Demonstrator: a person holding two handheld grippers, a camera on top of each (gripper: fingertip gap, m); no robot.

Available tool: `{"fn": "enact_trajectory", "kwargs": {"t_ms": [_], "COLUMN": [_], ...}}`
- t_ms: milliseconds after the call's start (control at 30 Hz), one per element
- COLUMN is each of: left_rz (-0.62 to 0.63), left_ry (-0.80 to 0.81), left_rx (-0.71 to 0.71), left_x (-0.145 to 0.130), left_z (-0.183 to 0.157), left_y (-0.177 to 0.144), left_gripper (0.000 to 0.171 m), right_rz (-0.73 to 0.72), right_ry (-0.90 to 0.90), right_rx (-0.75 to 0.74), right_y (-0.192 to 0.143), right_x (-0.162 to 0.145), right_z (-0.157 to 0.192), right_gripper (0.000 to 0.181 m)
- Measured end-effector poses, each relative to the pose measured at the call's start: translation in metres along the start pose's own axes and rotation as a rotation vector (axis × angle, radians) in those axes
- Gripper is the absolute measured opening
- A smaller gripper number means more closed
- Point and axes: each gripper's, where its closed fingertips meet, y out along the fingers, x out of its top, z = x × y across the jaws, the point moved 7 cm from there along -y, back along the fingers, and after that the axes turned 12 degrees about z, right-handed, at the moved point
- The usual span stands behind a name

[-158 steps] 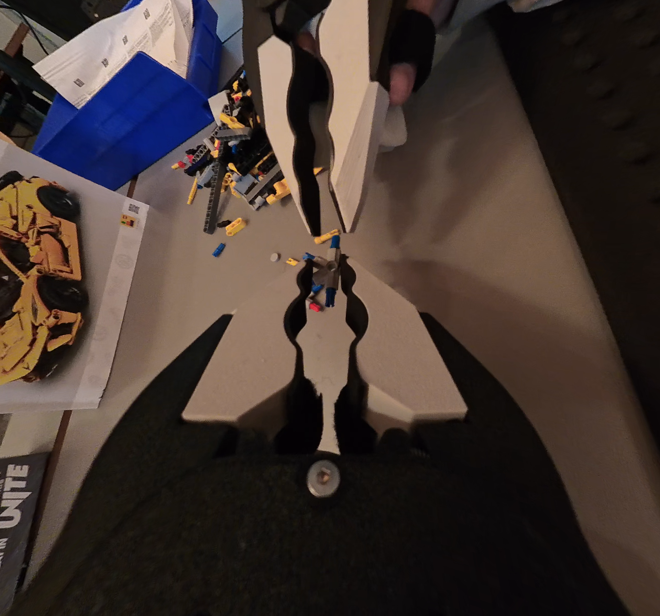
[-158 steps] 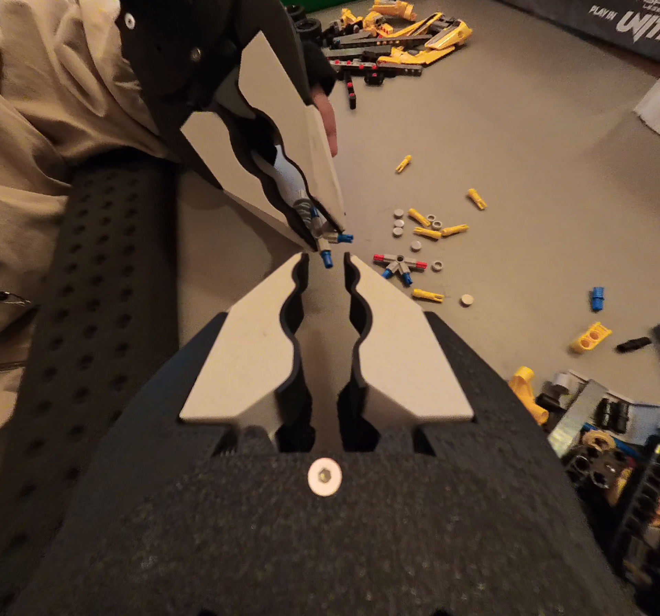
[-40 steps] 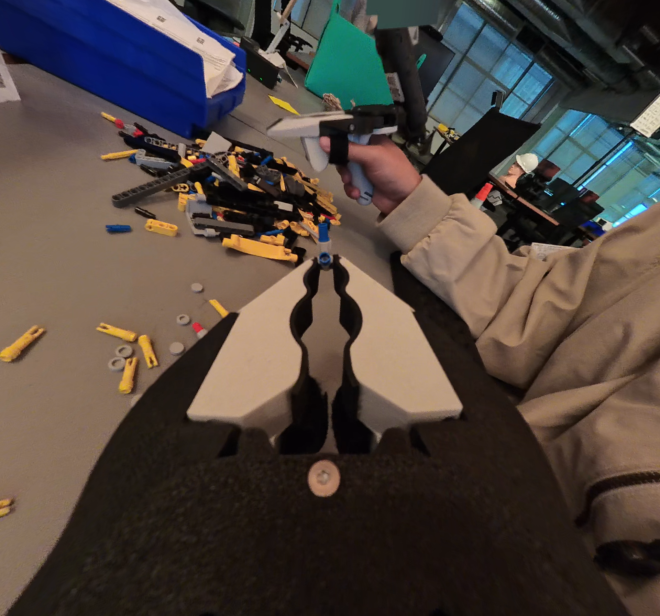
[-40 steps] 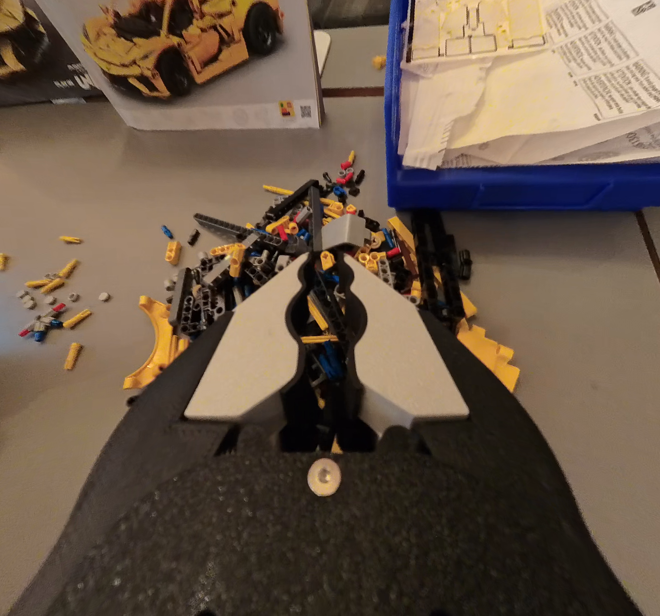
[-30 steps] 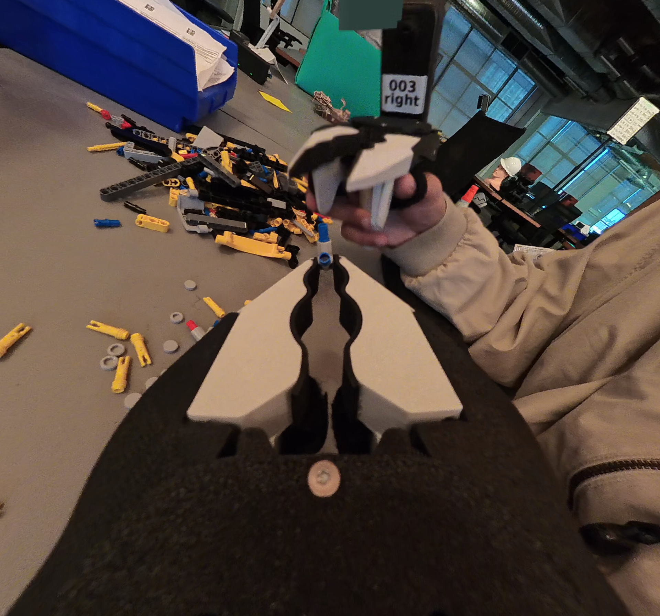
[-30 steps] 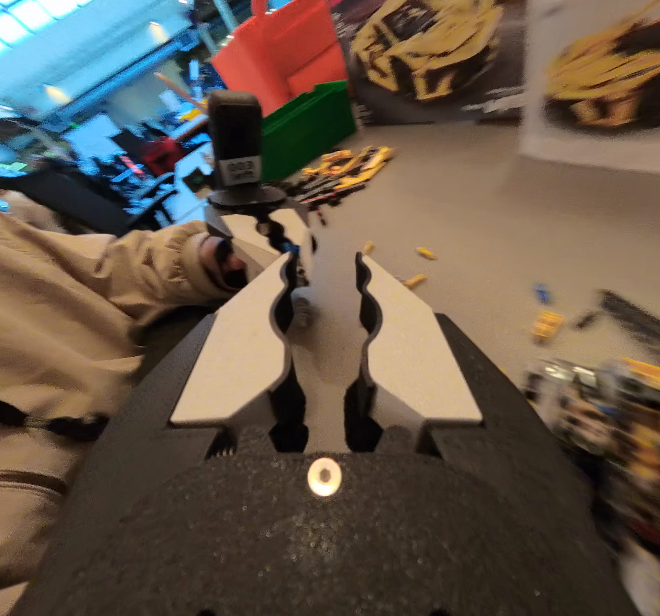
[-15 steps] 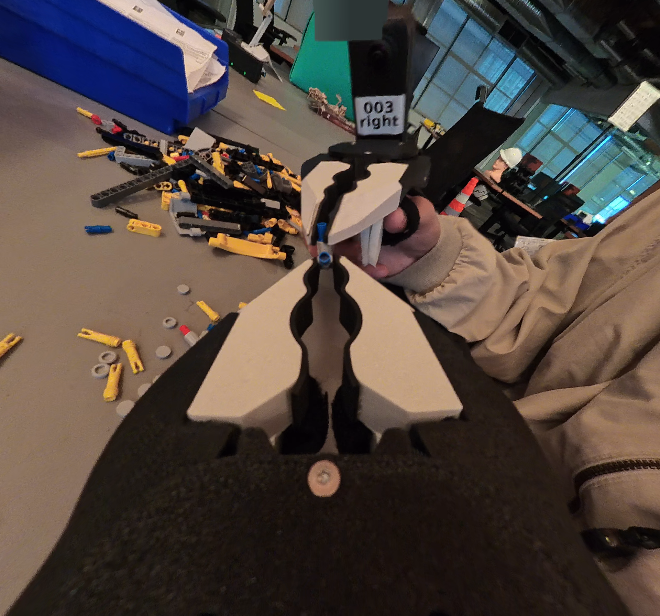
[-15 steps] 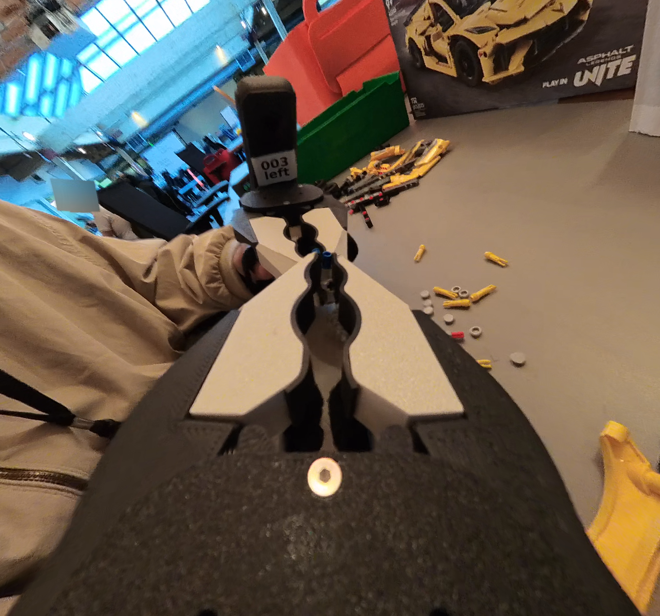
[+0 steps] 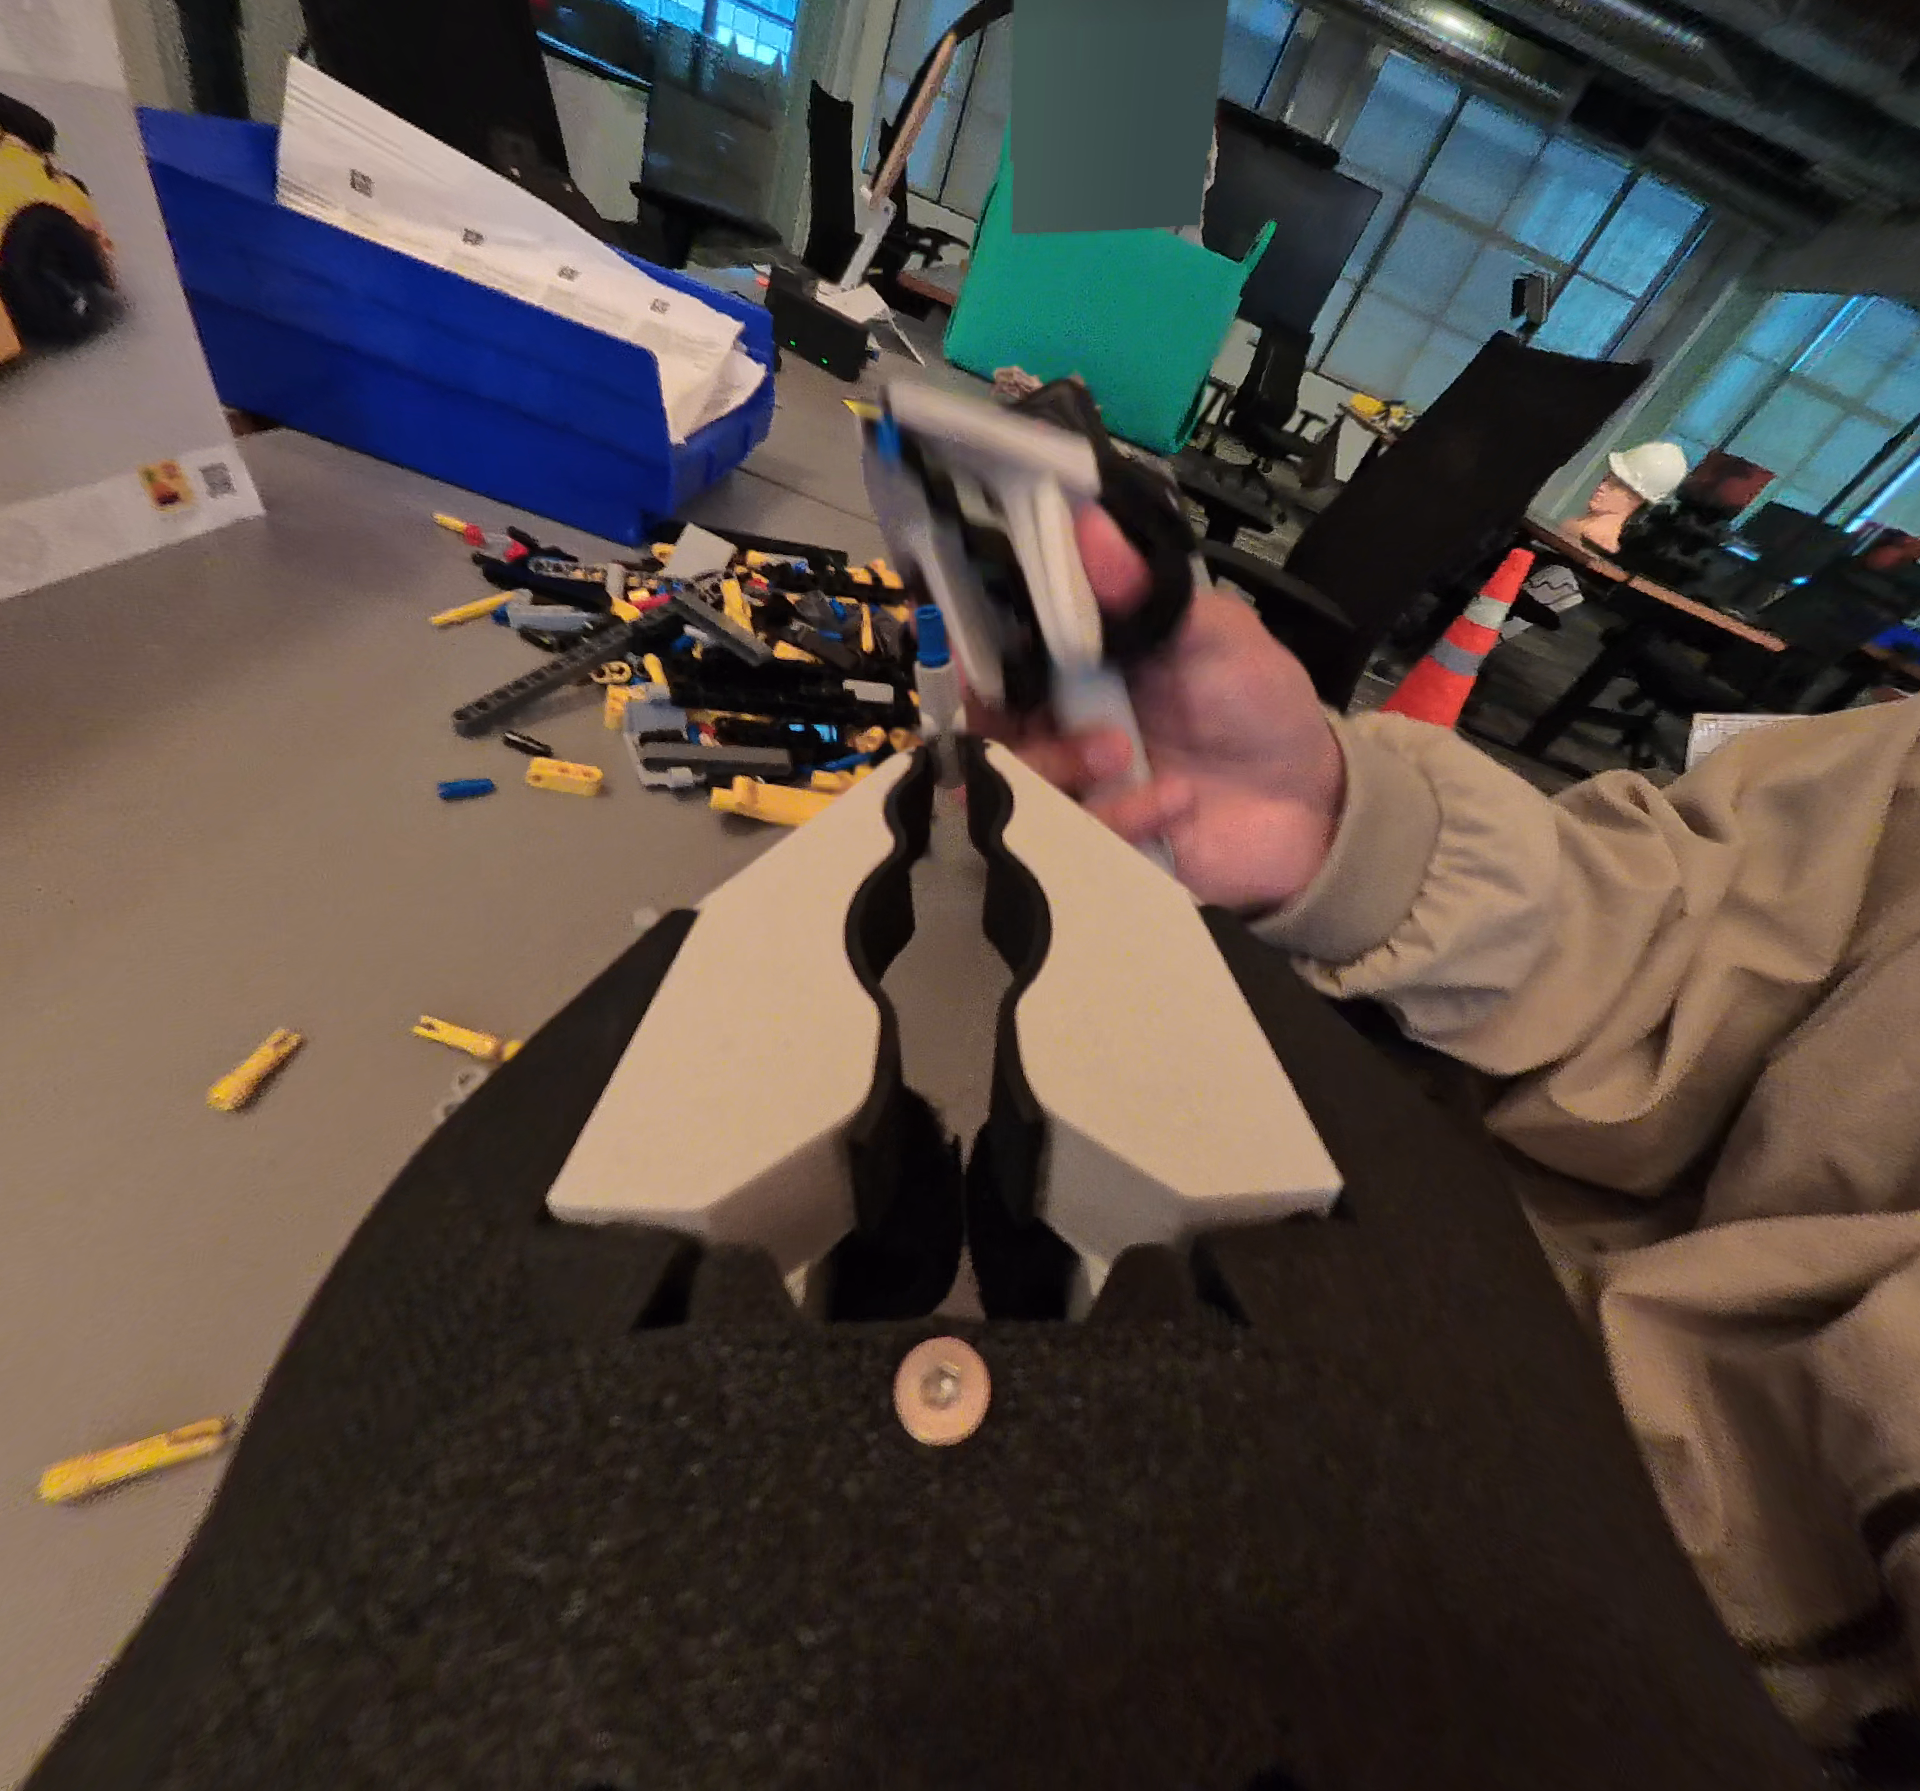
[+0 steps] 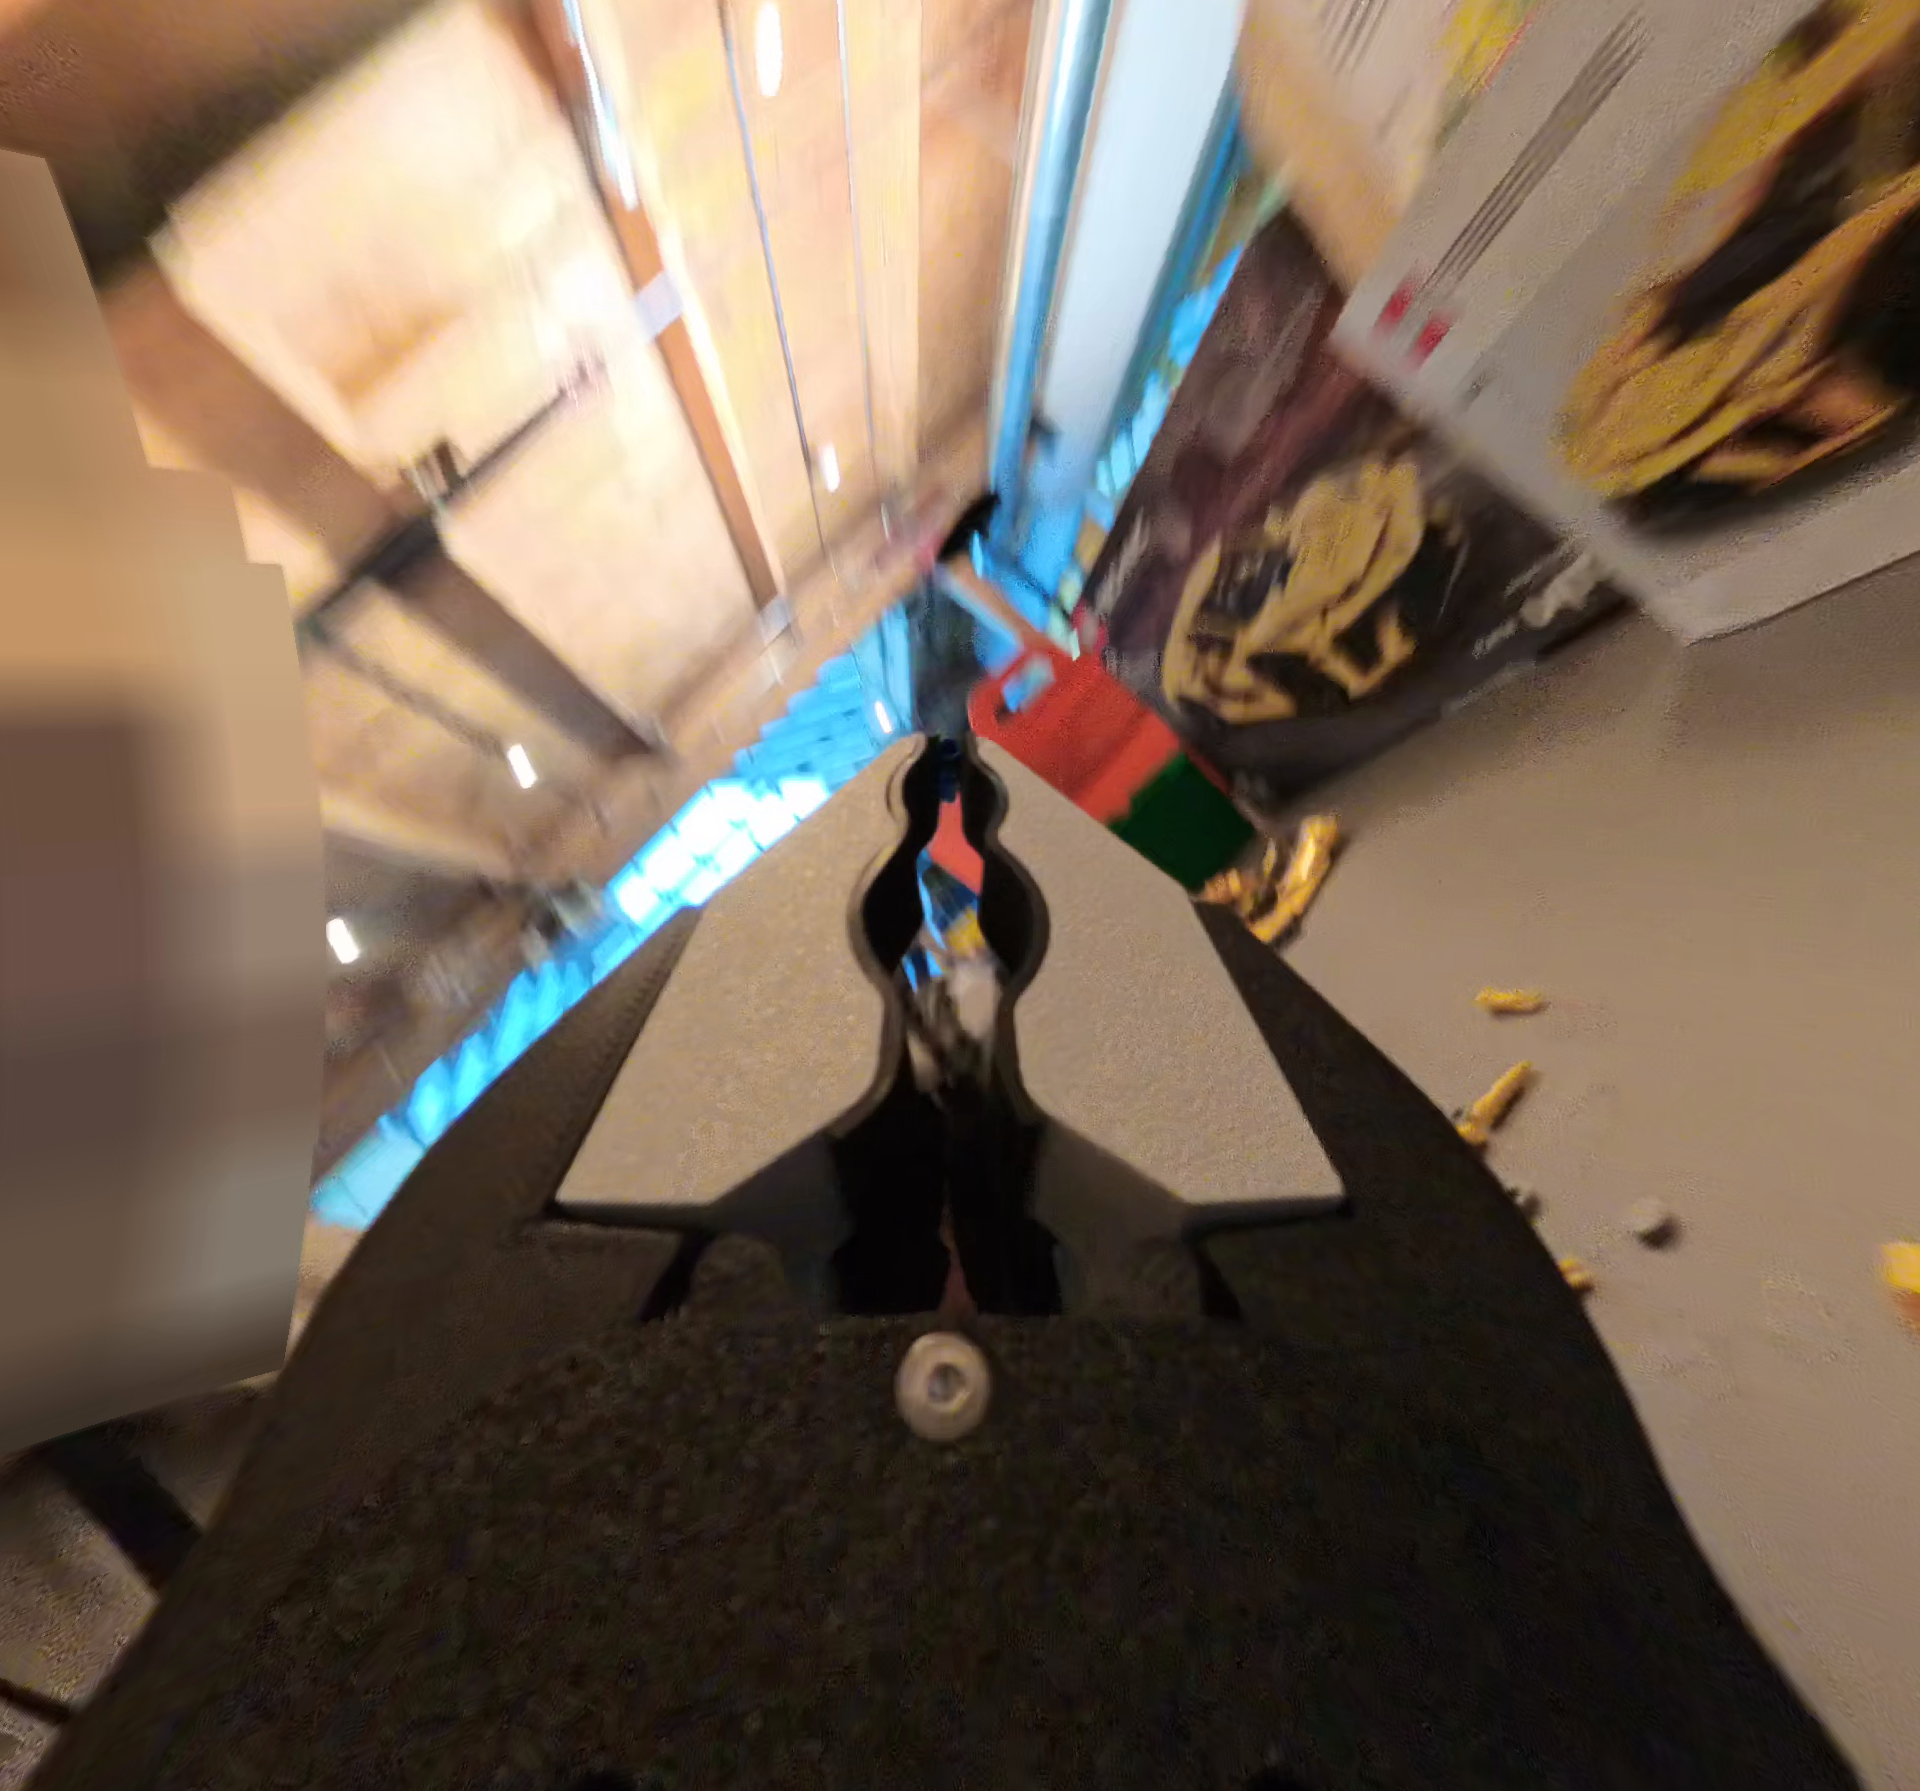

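A small grey piece with a blue pin (image 9: 935, 676) is being pinched upright between the tips of the left gripper (image 9: 943, 767), above the grey table (image 9: 260, 868). A tiny blue part (image 10: 943, 777) is being nipped by the right gripper (image 10: 945, 775), its tips nearly together; that view is blurred. A heap of bricks (image 9: 727, 640) is lying near a blue bin (image 9: 436, 380)

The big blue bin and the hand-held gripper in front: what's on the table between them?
In the left wrist view, a messy pile of black, yellow and grey building-toy pieces lies between the blue plastic bin and the left hand-held gripper.
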Motion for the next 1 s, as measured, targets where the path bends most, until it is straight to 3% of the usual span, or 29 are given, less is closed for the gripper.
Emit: {"fn": "enact_trajectory", "kwargs": {"t_ms": [67,167,233,300,367,433,567,700,767,833,900,933,1000], "left_rz": [-0.033,-0.014,0.008,0.050,0.114,0.144,0.164,0.163,0.153,0.138,0.123,0.116,0.108], "left_ry": [-0.052,-0.037,-0.058,-0.064,-0.061,-0.047,-0.013,0.018,0.003,-0.016,-0.030,-0.034,-0.032], "left_rx": [-0.008,-0.002,-0.049,-0.105,-0.116,-0.092,-0.117,-0.090,-0.099,-0.112,-0.134,-0.140,-0.143], "left_x": [0.001,0.000,-0.004,-0.008,-0.014,-0.018,-0.021,-0.019,-0.018,-0.017,-0.016,-0.016,-0.014], "left_z": [0.003,0.006,0.005,0.001,0.000,0.000,-0.009,-0.010,-0.009,-0.007,-0.007,-0.007,-0.007], "left_y": [-0.002,-0.001,0.004,0.009,0.015,0.020,0.026,0.025,0.023,0.021,0.020,0.019,0.017], "left_gripper": [0.006,0.006,0.006,0.006,0.006,0.006,0.007,0.007,0.007,0.007,0.007,0.007,0.006], "right_rz": [0.004,0.073,0.196,0.374,0.454,0.445,0.553,0.427,0.425,0.505,0.595,0.663,0.744], "right_ry": [0.000,-0.091,-0.231,-0.405,-0.449,-0.543,-0.499,-0.477,-0.530,-0.577,-0.513,-0.453,-0.391], "right_rx": [-0.051,-0.124,-0.386,-0.774,-1.010,-1.153,-1.267,-1.168,-1.063,-0.777,-0.369,-0.242,-0.162], "right_y": [-0.025,-0.029,-0.037,-0.066,-0.096,-0.116,-0.140,-0.144,-0.126,-0.085,-0.038,-0.021,0.001], "right_x": [0.024,0.025,0.032,0.048,0.067,0.080,0.086,0.098,0.093,0.068,0.026,0.007,-0.018], "right_z": [-0.010,-0.001,-0.007,-0.022,-0.030,-0.034,-0.054,-0.038,-0.021,0.000,0.023,0.027,0.023], "right_gripper": [0.001,0.002,0.002,0.003,0.003,0.003,0.016,0.020,0.023,0.025,0.029,0.033,0.033]}}
